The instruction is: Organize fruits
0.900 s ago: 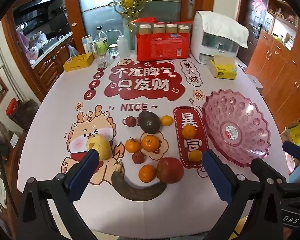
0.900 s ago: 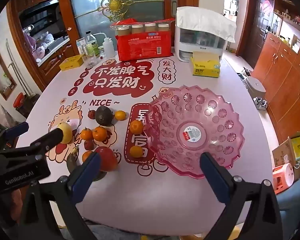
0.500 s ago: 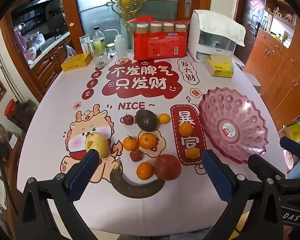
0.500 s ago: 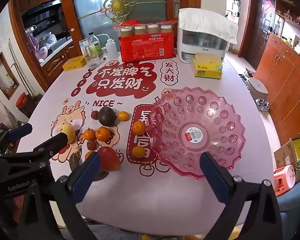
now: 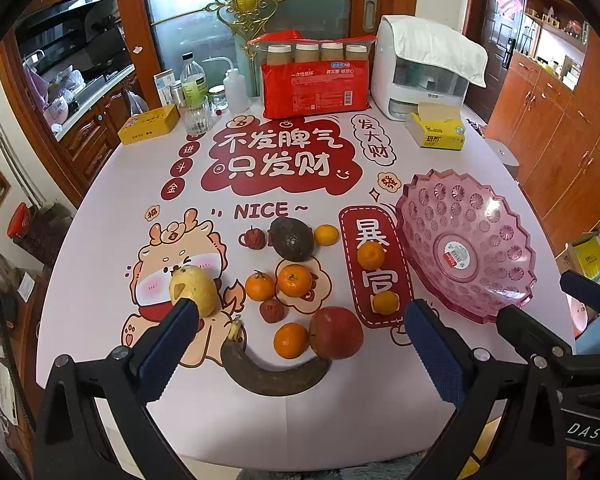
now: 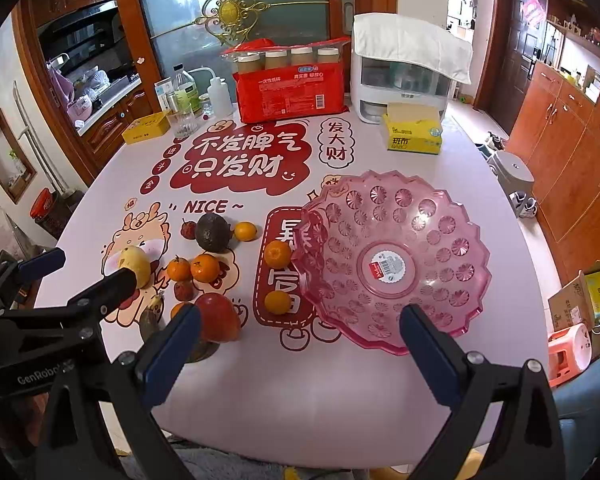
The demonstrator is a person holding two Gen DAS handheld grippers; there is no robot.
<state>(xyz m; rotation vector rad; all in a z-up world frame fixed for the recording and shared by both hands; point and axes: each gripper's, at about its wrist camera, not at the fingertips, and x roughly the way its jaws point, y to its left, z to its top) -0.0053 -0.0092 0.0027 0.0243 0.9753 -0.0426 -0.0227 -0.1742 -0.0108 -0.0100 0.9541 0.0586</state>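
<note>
Loose fruit lies on the printed tablecloth: a yellow pear [image 5: 194, 290], a dark avocado [image 5: 291, 239], a red apple [image 5: 336, 333], an overripe brown banana [image 5: 274, 370], several small oranges [image 5: 294, 280] and small red fruits [image 5: 272, 311]. An empty pink plastic fruit bowl [image 5: 466, 246] [image 6: 388, 260] stands to their right. My left gripper [image 5: 300, 314] hangs open above the near fruit, nothing between its fingers. My right gripper [image 6: 300, 320] is open too, above the table's near edge between the apple [image 6: 218, 318] and the bowl. The left gripper's body [image 6: 40, 320] shows at the right wrist view's left.
At the table's far side stand a red pack of paper cups [image 5: 316, 86], a white appliance under a cloth [image 5: 420, 70], a yellow tissue pack [image 5: 438, 130], a yellow box [image 5: 148, 124] and bottles [image 5: 194, 88]. Wooden cabinets line the right wall.
Both views have pulled back and tilted slightly, so the table sits a little lower and farther in frame. No fruit has moved and both grippers stay open.
</note>
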